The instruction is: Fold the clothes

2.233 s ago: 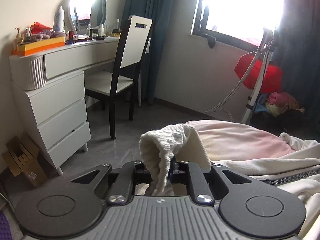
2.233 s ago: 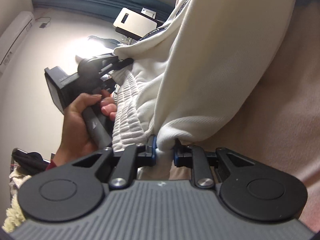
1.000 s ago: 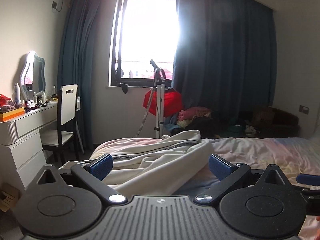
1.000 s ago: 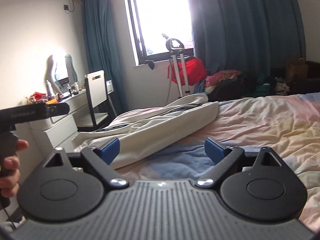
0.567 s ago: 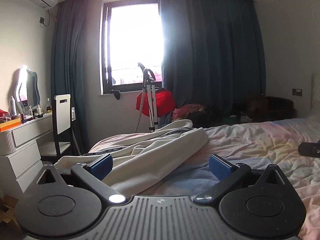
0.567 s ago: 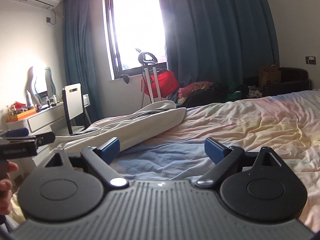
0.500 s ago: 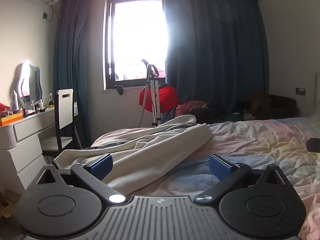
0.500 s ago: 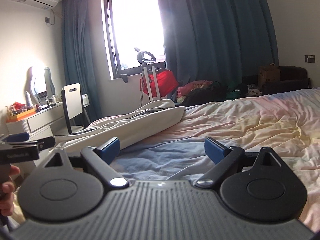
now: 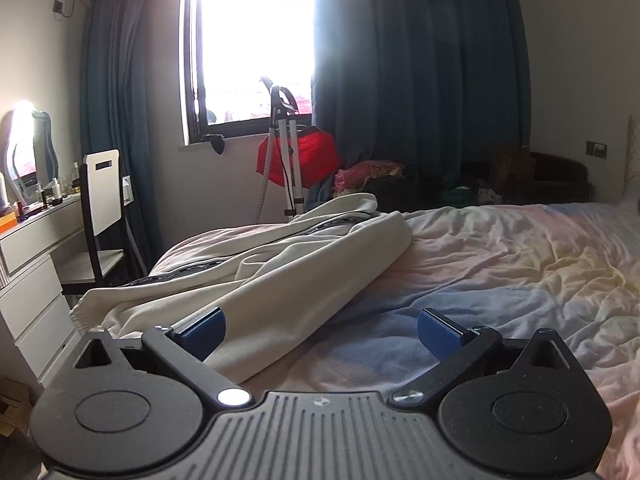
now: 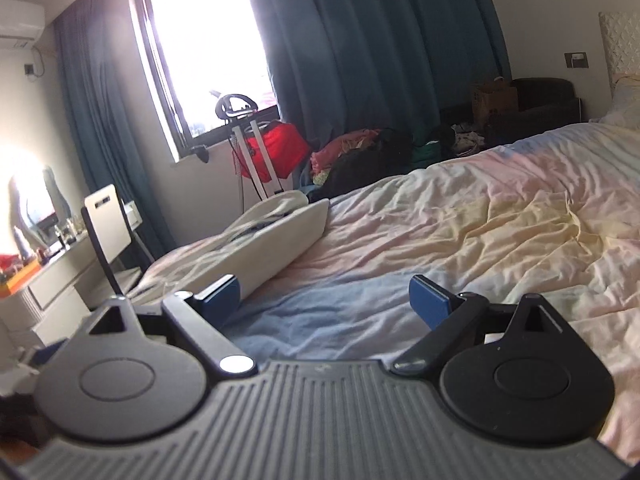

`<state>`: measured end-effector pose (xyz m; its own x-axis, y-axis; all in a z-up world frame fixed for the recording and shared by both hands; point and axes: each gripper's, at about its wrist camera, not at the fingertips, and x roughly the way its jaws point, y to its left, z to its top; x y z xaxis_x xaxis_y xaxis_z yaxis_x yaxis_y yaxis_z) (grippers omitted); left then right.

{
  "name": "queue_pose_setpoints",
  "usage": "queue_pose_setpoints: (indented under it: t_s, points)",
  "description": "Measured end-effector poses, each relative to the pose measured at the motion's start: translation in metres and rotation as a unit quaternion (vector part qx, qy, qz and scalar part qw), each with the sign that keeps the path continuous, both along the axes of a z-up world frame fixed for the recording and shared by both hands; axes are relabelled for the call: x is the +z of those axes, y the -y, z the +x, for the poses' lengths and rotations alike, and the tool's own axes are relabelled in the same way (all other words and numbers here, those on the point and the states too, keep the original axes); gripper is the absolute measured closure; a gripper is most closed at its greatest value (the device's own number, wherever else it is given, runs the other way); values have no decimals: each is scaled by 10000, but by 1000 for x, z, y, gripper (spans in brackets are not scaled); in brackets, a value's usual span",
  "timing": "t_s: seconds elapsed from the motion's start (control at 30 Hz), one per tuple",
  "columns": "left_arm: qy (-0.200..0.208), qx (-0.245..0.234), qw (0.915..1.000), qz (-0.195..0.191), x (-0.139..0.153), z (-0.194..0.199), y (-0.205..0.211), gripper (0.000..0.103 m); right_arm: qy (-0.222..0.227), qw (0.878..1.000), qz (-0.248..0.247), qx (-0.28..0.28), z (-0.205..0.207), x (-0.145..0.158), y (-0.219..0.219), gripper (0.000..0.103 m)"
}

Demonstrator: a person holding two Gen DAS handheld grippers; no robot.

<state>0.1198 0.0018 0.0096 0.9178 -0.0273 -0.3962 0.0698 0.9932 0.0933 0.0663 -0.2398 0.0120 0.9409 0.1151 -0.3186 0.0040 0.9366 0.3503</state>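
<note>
A cream garment (image 9: 288,268) with a dark printed stripe lies folded lengthwise along the left edge of the bed; it also shows in the right wrist view (image 10: 272,236). My left gripper (image 9: 320,326) is open and empty, held just above the garment's near end. My right gripper (image 10: 326,296) is open and empty, held over bare sheet to the right of the garment. Neither gripper touches the cloth.
The bed (image 9: 500,264) has a wrinkled pastel sheet. Left of it stand a white dresser (image 9: 28,264) and a chair (image 9: 100,200). A garment steamer with a red bag (image 9: 296,156) and a pile of clothes (image 10: 360,152) sit under the window.
Both grippers held the cream garment's ribbed edge 2.2 s ago, then let go and opened. Since then both pulled back; the right view has tilted and swung right over the sheet.
</note>
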Motion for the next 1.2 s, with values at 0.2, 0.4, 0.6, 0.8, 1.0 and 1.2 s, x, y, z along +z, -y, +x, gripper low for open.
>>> queue_pose_setpoints:
  t_s: [0.2,0.4,0.6,0.8,1.0,1.2]
  points:
    - [-433,-253,9984,265,-15,124,47,1,310,9986,281,-326,44,4,23,10]
    - [-462,-240,9961,711,-48,276,102,6,-591,9973,24,-430,102,-65,51,10]
    - [-653,9,9922,1063,-95,416,145,18,-796,9932,444,-720,153,-107,82,10]
    - [-563,-306,9875,1443,-115,454,176,80,-1026,9905,160,-906,192,-145,85,10]
    - [-153,-536,9910,1217,-89,399,179,98,-682,9924,-142,-1017,196,-142,73,10]
    - [167,-828,9946,607,-32,286,159,99,-322,9942,-258,-989,173,-127,61,10]
